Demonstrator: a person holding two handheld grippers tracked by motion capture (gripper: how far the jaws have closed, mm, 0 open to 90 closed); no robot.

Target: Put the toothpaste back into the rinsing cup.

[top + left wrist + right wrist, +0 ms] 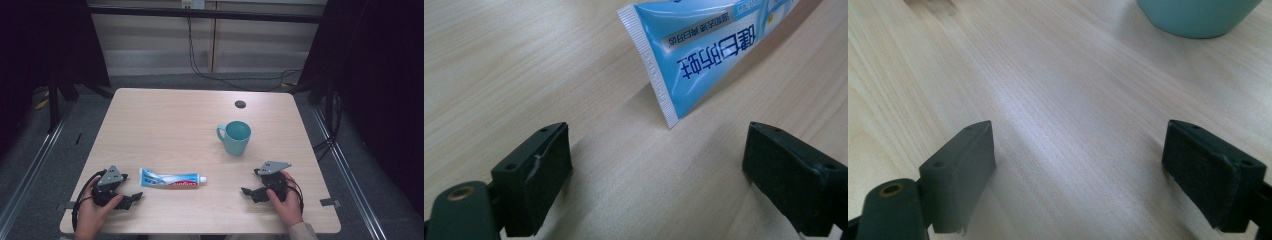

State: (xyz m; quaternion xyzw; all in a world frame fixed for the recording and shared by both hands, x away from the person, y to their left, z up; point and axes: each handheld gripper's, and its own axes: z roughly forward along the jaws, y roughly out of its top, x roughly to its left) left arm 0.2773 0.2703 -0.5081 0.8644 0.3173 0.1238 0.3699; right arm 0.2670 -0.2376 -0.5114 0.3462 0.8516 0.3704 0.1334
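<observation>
Resting at the near edge of the worktop (165, 115), both hands sit low with their tools on the wood. The left gripper (131, 199) is at the near left corner, its fingers (538, 172) spread wide apart with nothing between them, only bare wood grain. Just beyond those fingers lies the toothpaste tube (172, 178), flat on the worktop, its crimped tail end toward the left gripper and its white cap pointing toward the right side. In the left gripper view the tube's crimped edge (651, 60) sits close ahead of the gap, not touching either finger.

Over on the near right, the right gripper (252, 192) rests on the worktop too, its fingers (965, 170) also held wide apart and empty. It sits well apart from the tube's cap.

Further back, right of centre, a teal mug (235, 137) stands upright, handle toward the left. Its base shows at the top of the right gripper view (1198, 17). Beyond it, near the far edge, there's a small dark round hole (240, 104) in the worktop.
</observation>
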